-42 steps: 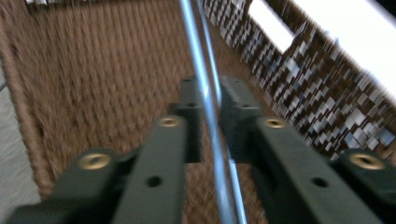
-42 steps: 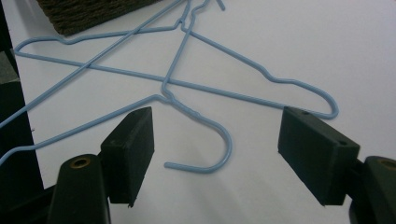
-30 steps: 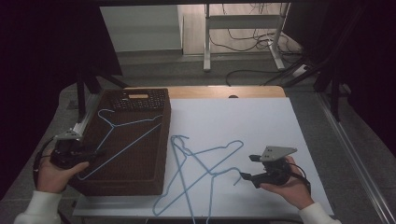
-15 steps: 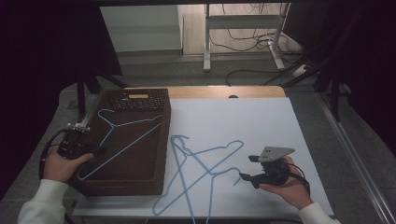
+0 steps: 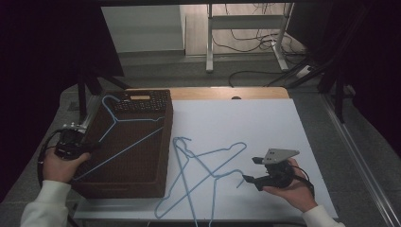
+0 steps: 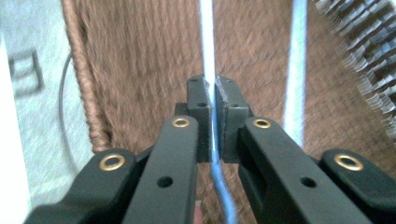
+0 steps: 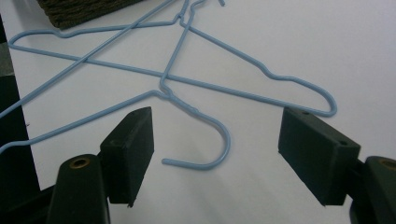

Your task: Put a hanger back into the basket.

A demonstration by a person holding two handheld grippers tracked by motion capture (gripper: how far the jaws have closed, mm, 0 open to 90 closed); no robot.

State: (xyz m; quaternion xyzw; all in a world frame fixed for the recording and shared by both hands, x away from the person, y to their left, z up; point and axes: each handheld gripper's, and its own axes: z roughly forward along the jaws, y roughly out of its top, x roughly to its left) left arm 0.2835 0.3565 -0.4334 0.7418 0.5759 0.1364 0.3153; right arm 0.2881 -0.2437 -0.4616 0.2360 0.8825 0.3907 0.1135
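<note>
R gripper (image 7: 217, 154) open, hanger hook (image 7: 210, 140) just ahead between jaws; L gripper (image 6: 214, 119) clamps basket hanger wire (image 6: 207, 42).

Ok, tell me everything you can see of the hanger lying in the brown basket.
The hanger in the basket is thin light-blue wire, a triangle with a hook. It lies across the brown woven basket, hook toward the far end, its long bar running diagonally to the near left rim. The left gripper is shut on that wire at the left side. It is apart from the tangled hangers on the white table.
</note>
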